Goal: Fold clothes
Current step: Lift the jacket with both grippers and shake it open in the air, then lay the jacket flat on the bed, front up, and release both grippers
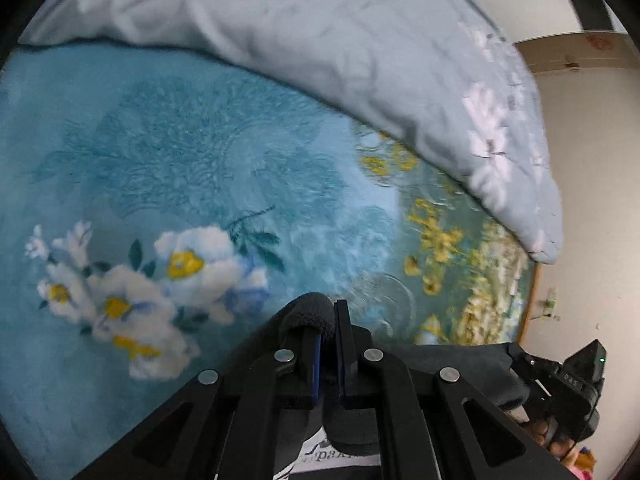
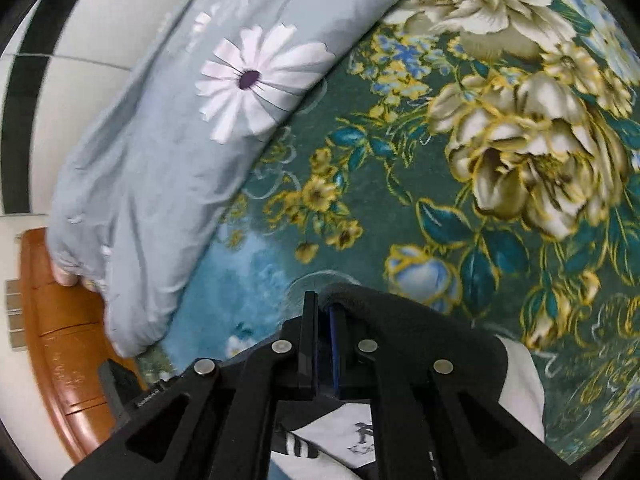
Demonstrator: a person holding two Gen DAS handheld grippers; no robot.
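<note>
Here both grippers are clenched on the same dark garment point(image 1: 312, 314), which lies low over the bed, close under each camera. In the left wrist view, the left gripper point(image 1: 328, 332) has its jaws pressed nearly together on a rolled, thick-looking fold of black cloth that bulges up over the tip of one finger. Below the jaws, a white panel with grey lettering and a print shows through the linkage, and more of the black cloth stretches off to the right toward the other gripper's body, where a few fingers of the person's hand point(image 1: 554, 438) show.

In the right wrist view, the right gripper point(image 2: 324, 316) likewise has its jaws squeezed onto a black fold that humps over the tip and runs down the right side of the tool. There the garment point(image 2: 400, 312) shows a white part at the right edge and, underneath, white cloth with black stripes and a small dark print.

The blanket point(image 1: 168, 152) under the garment is plush, pale blue-green with white and yellow flowers in the left view; in the right view it turns deep green with large cream blooms edged in gold. A grey-blue quilt point(image 2: 160, 152) with a white daisy print is heaped along the far side, and its end hangs over the wooden bed frame point(image 2: 60, 340).
</note>
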